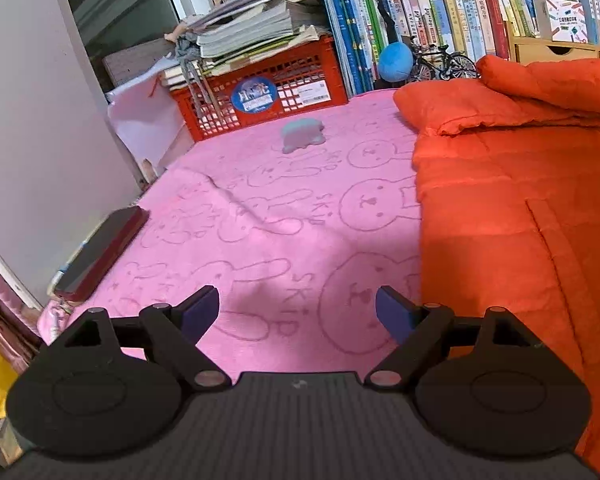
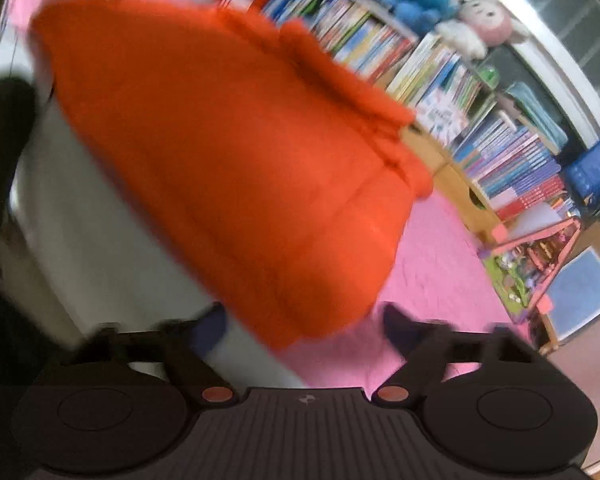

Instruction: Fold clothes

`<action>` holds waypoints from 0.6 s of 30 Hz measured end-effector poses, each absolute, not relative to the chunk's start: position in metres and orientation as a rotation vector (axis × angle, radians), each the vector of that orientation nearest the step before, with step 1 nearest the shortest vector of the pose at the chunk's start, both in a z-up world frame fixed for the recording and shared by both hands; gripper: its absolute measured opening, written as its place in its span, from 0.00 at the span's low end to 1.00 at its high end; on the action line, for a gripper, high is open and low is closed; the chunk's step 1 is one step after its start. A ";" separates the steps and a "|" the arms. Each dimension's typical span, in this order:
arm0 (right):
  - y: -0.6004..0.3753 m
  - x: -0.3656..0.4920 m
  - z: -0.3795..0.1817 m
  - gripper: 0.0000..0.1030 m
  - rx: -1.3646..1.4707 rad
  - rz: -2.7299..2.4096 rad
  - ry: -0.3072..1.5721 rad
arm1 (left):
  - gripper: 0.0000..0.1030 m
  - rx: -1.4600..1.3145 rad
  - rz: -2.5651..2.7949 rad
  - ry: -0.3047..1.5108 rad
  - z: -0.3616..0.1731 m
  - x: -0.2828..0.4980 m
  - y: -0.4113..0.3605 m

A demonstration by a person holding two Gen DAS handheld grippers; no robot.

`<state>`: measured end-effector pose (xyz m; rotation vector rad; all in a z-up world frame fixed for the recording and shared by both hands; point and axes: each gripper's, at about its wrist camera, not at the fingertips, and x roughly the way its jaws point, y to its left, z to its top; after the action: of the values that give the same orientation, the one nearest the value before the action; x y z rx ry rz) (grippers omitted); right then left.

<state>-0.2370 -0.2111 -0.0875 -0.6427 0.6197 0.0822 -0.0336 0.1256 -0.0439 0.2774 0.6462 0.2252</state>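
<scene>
An orange padded jacket (image 1: 520,200) lies on the pink rabbit-print blanket (image 1: 260,220), filling the right side of the left wrist view, with a sleeve folded across its top. My left gripper (image 1: 298,312) hovers open over the blanket just left of the jacket's edge, nothing between its blue pads. In the blurred right wrist view the same jacket (image 2: 228,152) spreads out ahead, its near hem just in front of my right gripper (image 2: 300,326), which is open and empty.
A red crate (image 1: 260,92) stacked with books stands at the blanket's far edge, a small grey-green toy (image 1: 302,134) in front of it. A dark flat case (image 1: 100,252) lies at the left edge. Bookshelves (image 1: 460,20) line the back. A toy box (image 2: 540,264) lies right.
</scene>
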 end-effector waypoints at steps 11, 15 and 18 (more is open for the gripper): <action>-0.227 -0.149 -0.008 0.39 -0.297 0.164 0.393 | 0.89 0.294 0.265 0.648 -0.043 -0.046 0.141; -0.242 -0.079 -0.021 0.39 -0.163 0.156 0.474 | 0.89 0.356 0.259 0.640 -0.040 -0.061 0.141; -0.253 -0.027 -0.031 0.39 -0.062 0.149 0.533 | 0.89 0.400 0.235 0.654 -0.040 -0.077 0.144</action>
<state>-0.0270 -0.2531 -0.0311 -0.0621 0.5333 0.1491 -0.0769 0.1436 -0.0396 0.4003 0.6536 0.2347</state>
